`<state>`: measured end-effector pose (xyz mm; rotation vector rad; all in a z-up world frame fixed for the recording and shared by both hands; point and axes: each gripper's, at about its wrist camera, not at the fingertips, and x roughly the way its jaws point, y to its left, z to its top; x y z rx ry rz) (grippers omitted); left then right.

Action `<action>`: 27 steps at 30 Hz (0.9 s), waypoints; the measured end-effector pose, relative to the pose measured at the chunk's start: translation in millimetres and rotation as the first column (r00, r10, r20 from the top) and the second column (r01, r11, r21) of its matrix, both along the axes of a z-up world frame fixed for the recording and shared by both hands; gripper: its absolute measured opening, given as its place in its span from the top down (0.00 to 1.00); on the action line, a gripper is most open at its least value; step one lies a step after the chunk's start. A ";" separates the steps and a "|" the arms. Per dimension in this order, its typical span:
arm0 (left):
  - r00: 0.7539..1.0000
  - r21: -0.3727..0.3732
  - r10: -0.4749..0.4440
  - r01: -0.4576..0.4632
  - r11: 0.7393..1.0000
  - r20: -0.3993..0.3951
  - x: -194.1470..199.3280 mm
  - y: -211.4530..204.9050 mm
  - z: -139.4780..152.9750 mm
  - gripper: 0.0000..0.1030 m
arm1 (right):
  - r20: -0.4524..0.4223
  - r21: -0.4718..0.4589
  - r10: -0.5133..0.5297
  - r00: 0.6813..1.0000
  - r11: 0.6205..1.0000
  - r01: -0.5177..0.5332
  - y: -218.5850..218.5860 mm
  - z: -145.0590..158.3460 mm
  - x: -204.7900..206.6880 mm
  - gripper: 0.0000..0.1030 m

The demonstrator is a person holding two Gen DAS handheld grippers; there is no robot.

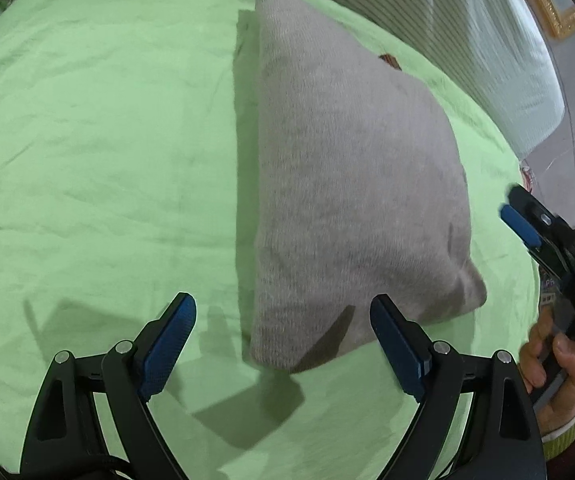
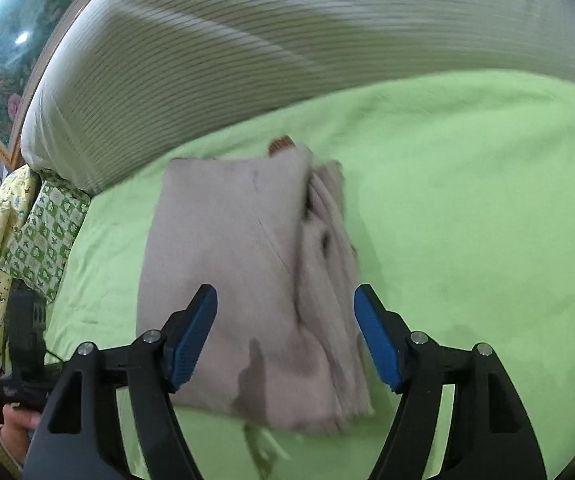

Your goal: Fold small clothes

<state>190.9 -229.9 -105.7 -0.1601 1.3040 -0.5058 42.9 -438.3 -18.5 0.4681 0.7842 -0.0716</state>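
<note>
Grey knit: the garment (image 1: 351,184) lies folded into a thick stack on the green sheet (image 1: 87,160), toward its far edge, near the striped pillow (image 2: 287,48).
Left gripper (image 1: 283,344): I hold it spread wide, empty, fingers either side of the stack's near corner, above it.
Right gripper (image 2: 285,332): also spread apart, holding nothing, over the near edge of the stack.
Layers: the right side shows several loose edges (image 2: 327,232), not squared up.
Progress: I judge the fold nearly complete.
Risk: a careless nudge or one-sided pinch could drag the top layer and spill those loose edges; the soft sheet may bunch and shift the stack.
</note>
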 end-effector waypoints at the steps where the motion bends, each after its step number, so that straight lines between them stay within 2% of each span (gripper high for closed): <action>1: 1.000 0.001 0.002 -0.002 1.000 0.005 2.0 0.3 2.2 0.13 | -0.001 0.003 0.001 1.000 1.000 -0.001 -0.4 -1.3 4.6 0.30; 5: 1.000 -0.009 0.012 -0.012 1.000 0.015 12.9 -3.7 7.5 0.13 | -0.041 0.055 -0.016 0.999 0.998 0.018 -1.9 -13.6 28.8 0.21; 13: 0.999 -0.040 0.034 -0.033 0.999 0.012 32.3 -14.6 7.4 0.13 | -0.092 0.101 -0.004 0.996 0.995 0.014 -8.3 -32.0 43.3 0.20; 20: 0.999 -0.047 0.029 -0.030 0.998 -0.014 34.7 -5.5 -1.1 0.13 | -0.156 0.041 -0.001 0.988 0.999 0.008 -11.2 -49.8 48.6 0.21; 21: 1.000 -0.045 0.027 -0.027 0.999 -0.016 34.5 -6.6 -2.4 0.13 | -0.170 0.034 -0.020 0.985 0.999 0.026 -15.7 -54.4 47.1 0.27; 22: 1.000 -0.045 0.022 -0.023 0.999 -0.019 33.8 -7.3 -3.5 0.13 | -0.171 0.086 -0.016 0.985 0.996 0.032 -23.9 -62.3 44.0 0.32; 24: 1.000 -0.045 0.014 -0.015 0.999 -0.021 33.3 -10.3 -5.3 0.13 | -0.168 0.132 -0.026 0.985 0.990 0.049 -33.4 -69.2 40.1 0.36; 27: 1.000 -0.043 0.014 -0.014 0.999 -0.021 34.2 -10.7 -6.8 0.13 | -0.159 0.074 -0.029 0.987 0.996 0.041 -28.6 -63.5 38.4 0.36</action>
